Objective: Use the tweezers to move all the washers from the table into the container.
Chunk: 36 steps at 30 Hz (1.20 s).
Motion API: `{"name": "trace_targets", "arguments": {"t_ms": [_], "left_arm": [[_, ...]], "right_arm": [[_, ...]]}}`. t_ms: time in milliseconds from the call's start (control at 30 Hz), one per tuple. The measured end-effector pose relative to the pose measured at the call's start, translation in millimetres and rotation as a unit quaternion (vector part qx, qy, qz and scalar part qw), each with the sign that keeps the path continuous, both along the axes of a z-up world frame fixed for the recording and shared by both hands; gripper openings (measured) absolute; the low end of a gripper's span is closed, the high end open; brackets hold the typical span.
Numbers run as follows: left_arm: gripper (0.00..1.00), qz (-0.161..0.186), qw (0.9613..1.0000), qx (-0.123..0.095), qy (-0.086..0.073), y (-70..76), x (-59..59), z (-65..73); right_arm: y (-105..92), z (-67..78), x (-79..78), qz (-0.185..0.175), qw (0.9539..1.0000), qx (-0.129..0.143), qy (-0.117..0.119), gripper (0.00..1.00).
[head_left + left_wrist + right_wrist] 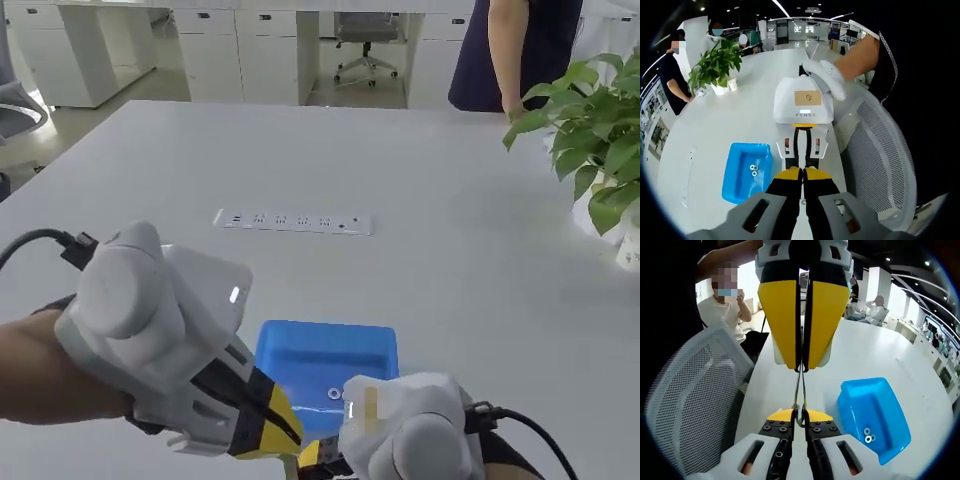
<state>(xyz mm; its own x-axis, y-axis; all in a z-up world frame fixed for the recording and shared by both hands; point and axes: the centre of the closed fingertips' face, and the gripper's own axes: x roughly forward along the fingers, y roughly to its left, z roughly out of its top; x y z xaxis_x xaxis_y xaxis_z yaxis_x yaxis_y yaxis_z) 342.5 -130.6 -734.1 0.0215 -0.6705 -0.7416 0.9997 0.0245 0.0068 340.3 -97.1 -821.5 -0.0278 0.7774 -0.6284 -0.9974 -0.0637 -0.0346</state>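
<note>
In the right gripper view the right gripper (799,416) rises from the bottom centre with its yellow-tipped jaws drawn narrow, pinched on the lower end of the thin metal tweezers (799,390). The tweezers run straight up the middle of the frame to the left gripper, which hangs down from the top edge. Its broad yellow jaws are also pressed nearly together, with the tweezers coming out of the slit between them. The tool therefore spans the two grippers, clamped at both ends.

In the left gripper view the left gripper (802,172) comes up from the bottom centre, with its yellow tips side by side and only a hairline gap between them. They meet the black jaws of the white right gripper, which faces it from the middle of the frame.

Just right of the tweezers in the right gripper view, at lower right, sits the blue plastic container (865,400). A few small metal washers (868,435) lie together on its floor. In the head view the container sits at bottom centre, between the two gripper bodies.

The white table (420,180) carries a white power strip (295,222) in the middle of the head view. A green potted plant (595,130) stands at its right edge. A person in dark clothes (515,50) stands at the top right, beyond the table. A white mesh chair back (695,400) takes up the lower left of the right gripper view.
</note>
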Motion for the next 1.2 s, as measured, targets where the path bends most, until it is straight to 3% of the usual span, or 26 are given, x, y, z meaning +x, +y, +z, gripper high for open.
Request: {"name": "trace_targets", "arguments": {"t_ms": [333, 667, 1200], "left_arm": [[0.04, -0.008, 0.9999, 0.002, -0.015, -6.1, 10.4, 17.7], [0.04, -0.017, 0.9996, 0.0, -0.024, -12.8, 27.5, 25.7], [0.04, -0.029, 0.9987, -0.005, -0.041, -19.0, 65.9, 44.8]], "right_arm": [[-5.4, 18.2, 12.6, -0.002, 0.9999, 0.006, -0.013, 0.09], [-11.6, 26.5, 32.8, -0.008, 0.9998, 0.006, -0.018, 0.09], [-17.8, 45.0, 74.2, -0.025, 0.9992, 0.005, -0.031, 0.09]]}}
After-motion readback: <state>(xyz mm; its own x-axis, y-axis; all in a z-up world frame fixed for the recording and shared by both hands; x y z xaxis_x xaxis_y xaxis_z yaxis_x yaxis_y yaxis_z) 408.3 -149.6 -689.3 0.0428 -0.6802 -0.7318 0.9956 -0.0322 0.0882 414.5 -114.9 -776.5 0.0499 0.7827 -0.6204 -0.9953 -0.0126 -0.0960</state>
